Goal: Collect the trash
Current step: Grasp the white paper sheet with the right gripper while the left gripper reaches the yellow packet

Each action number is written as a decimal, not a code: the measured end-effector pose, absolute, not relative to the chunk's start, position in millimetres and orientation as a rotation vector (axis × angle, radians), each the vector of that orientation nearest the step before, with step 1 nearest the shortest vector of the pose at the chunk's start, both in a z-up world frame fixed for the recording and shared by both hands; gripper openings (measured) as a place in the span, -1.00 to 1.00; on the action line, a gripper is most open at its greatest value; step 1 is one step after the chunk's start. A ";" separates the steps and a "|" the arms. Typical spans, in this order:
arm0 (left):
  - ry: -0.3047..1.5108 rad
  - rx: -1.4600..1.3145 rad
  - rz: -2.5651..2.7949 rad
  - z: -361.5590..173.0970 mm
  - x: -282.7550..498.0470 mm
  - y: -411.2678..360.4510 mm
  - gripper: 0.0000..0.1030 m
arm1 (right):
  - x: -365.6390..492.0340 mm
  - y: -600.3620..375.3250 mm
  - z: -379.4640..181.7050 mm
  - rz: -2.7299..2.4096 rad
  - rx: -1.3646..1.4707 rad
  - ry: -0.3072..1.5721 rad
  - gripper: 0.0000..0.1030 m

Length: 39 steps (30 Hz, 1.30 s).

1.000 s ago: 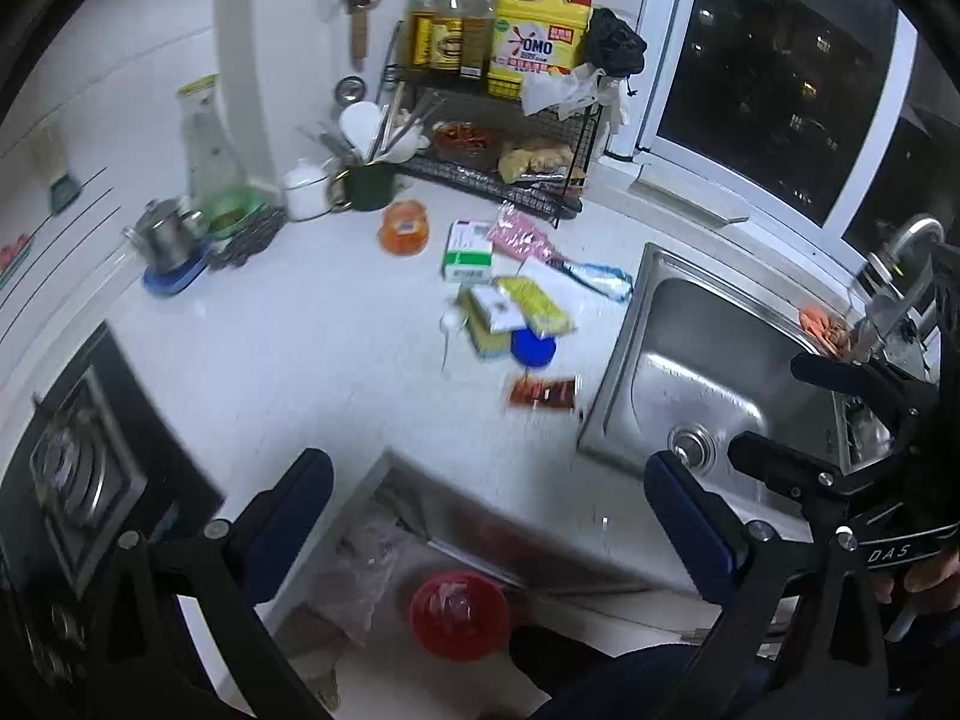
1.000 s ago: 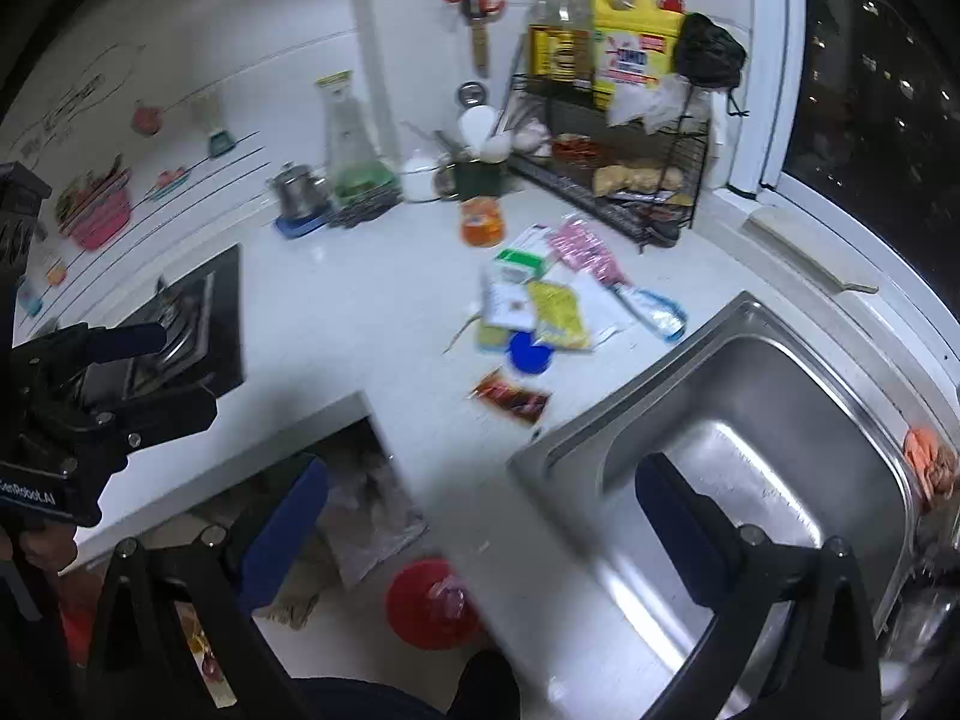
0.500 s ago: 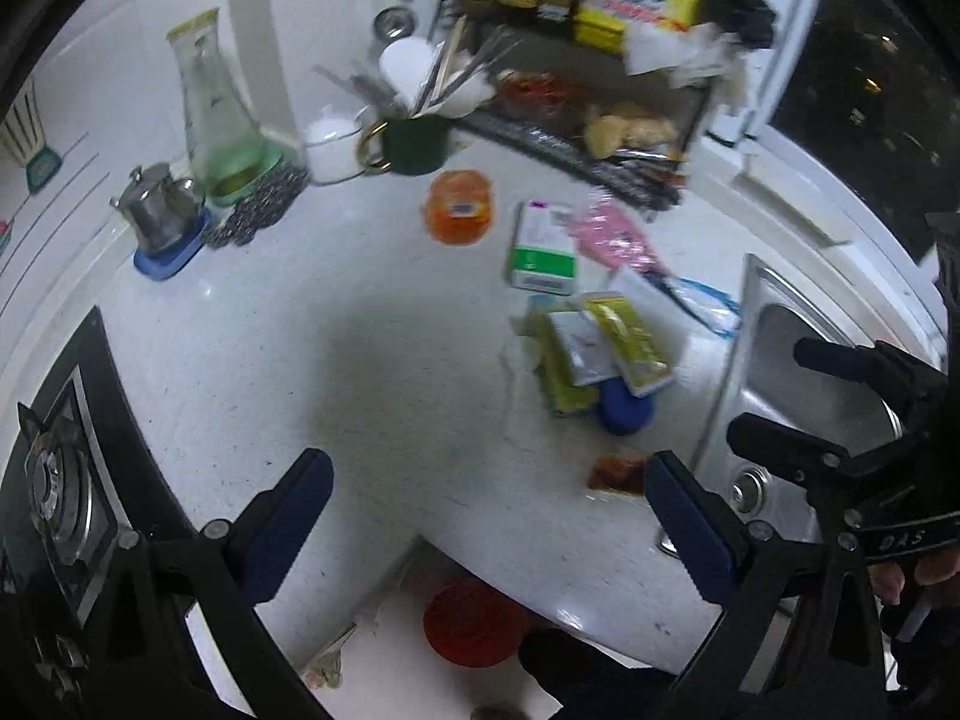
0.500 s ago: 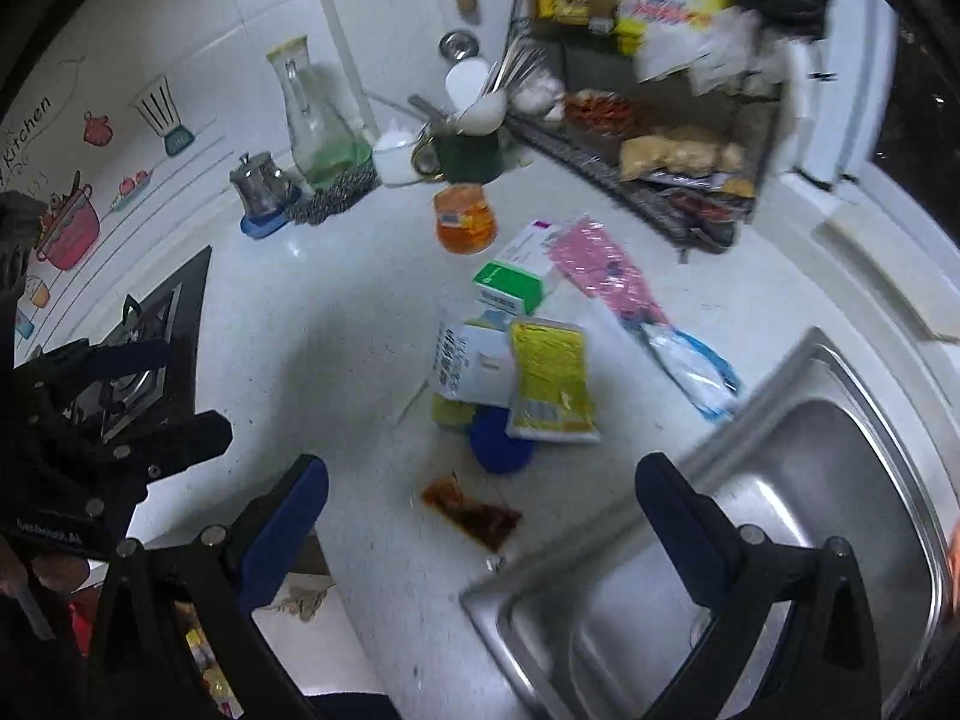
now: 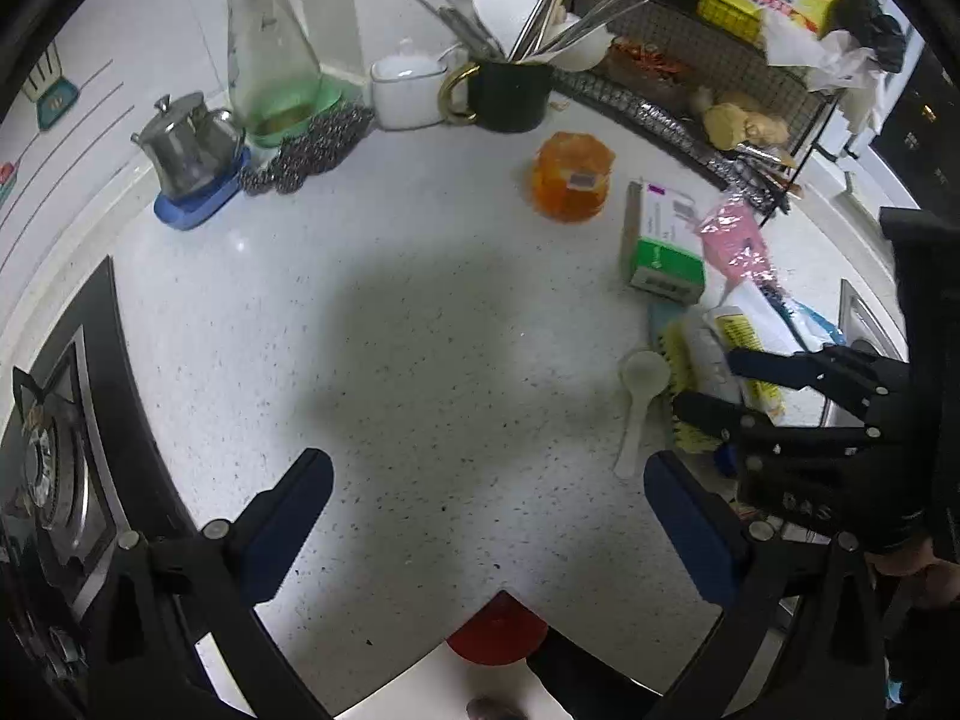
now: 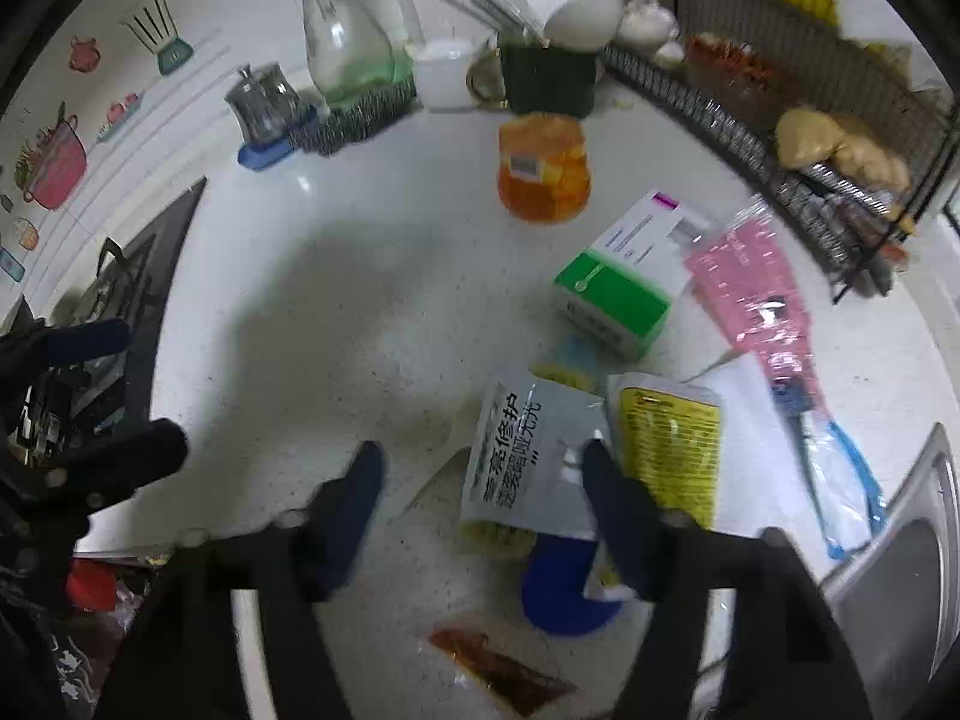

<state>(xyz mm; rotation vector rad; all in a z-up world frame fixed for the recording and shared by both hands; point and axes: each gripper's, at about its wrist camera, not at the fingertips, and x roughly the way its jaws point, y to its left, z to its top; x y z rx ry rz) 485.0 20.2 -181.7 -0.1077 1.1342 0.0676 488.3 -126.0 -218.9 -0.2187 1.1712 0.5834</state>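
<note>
Trash lies on the white counter: a green-and-white box, a pink wrapper, a grey sachet, a yellow sachet, a blue lid, a brown sauce packet, a white plastic spoon and an orange jelly cup. My right gripper is open, low over the counter, its right finger against the grey sachet. My left gripper is open over bare counter, left of the pile. The right gripper shows in the left view.
A stove is at the left. A glass flask, a steel teapot, a dark mug of utensils and a wire rack line the back wall. The sink edge is at right. A red bin stands below the counter edge.
Both grippers have moved forward and down toward the counter. The right gripper now sits at the trash pile, its finger at the grey sachet. The sink has slid out of the left view.
</note>
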 end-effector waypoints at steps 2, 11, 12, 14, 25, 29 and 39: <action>1.145 -0.116 0.074 -186.0 484.9 23.4 1.00 | 489.9 -121.7 -226.4 0.592 -0.241 1.182 -0.25; 1.135 -0.140 0.048 -171.6 484.8 18.4 1.00 | 483.7 -138.7 -214.4 0.600 -0.190 1.161 -0.99; 1.128 -0.143 0.034 -166.9 486.3 14.7 1.00 | 481.7 -145.0 -205.7 0.593 -0.176 1.146 -0.99; 1.118 -0.143 0.009 -159.2 489.0 7.7 1.00 | 477.5 -156.1 -188.9 0.588 -0.145 1.123 -0.99; 1.101 -0.057 -0.152 -142.4 515.7 -57.1 1.00 | 457.4 -224.6 -119.2 0.450 -0.028 0.987 -0.99; 1.119 -0.023 -0.200 -149.5 536.2 -87.2 1.00 | 457.0 -245.6 -122.8 0.378 -0.037 0.976 -0.99; 1.258 -0.011 -0.193 -214.3 583.8 -145.5 1.00 | 475.8 -287.8 -161.1 0.308 0.001 1.049 -0.99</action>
